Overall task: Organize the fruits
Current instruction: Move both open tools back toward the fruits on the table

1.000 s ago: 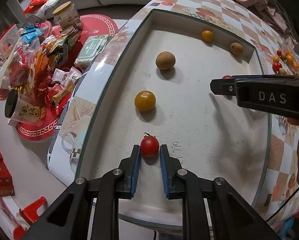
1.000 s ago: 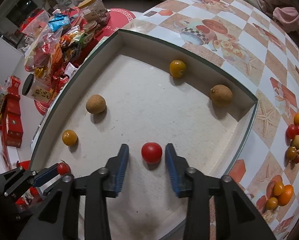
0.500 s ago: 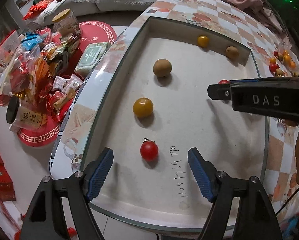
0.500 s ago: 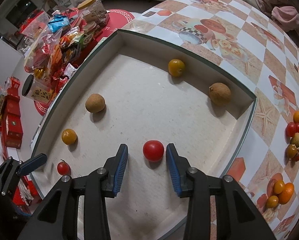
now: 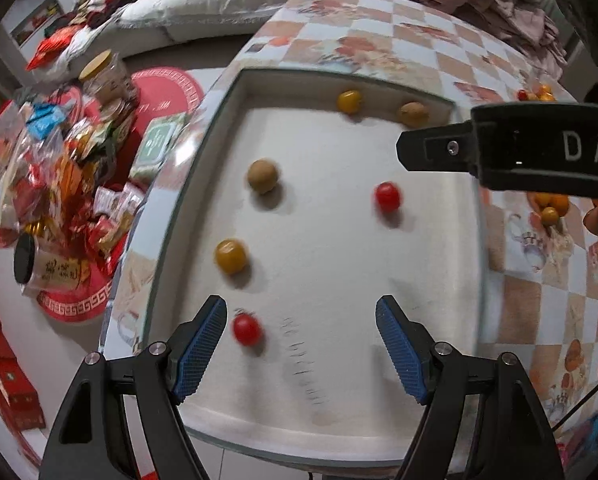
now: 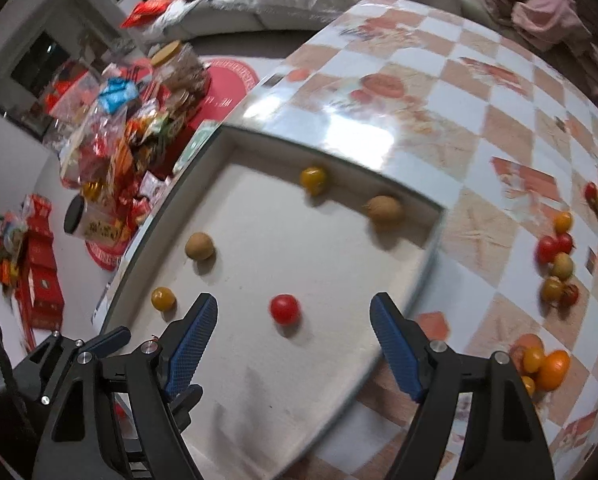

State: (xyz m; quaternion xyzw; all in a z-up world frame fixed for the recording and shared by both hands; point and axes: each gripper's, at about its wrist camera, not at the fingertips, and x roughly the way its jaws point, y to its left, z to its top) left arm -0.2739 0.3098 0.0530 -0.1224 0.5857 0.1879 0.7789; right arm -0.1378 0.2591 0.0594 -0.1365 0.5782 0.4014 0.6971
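1. Both tools have spread wide since half a second ago, when the right one was nearly closed around its tomato; each has let go and drawn back from the tray (image 5: 235, 92).
2. Left tool (image 5: 301, 344) stands wide and holds nothing. The small red tomato (image 5: 246, 330) lies on the tray floor just inside its left finger, well off the midline, so this tool is the nearer one to it.
3. Right tool (image 6: 293, 344) is also wide and empty. The second red tomato (image 6: 284, 309) sits slightly ahead of its fingertips, roughly centred between them.
4. Both tomatoes are round, glossy and smooth, with no long axis to line up on; I judge they would roll easily on the flat tray.
5. Two yellow fruits (image 5: 230, 256) and two brown fruits (image 5: 262, 176) also sit apart on the tray.
6. More loose fruit (image 6: 555, 264) waits on the checked bench (image 6: 459, 92) to the right of the tray, nearer the right tool.
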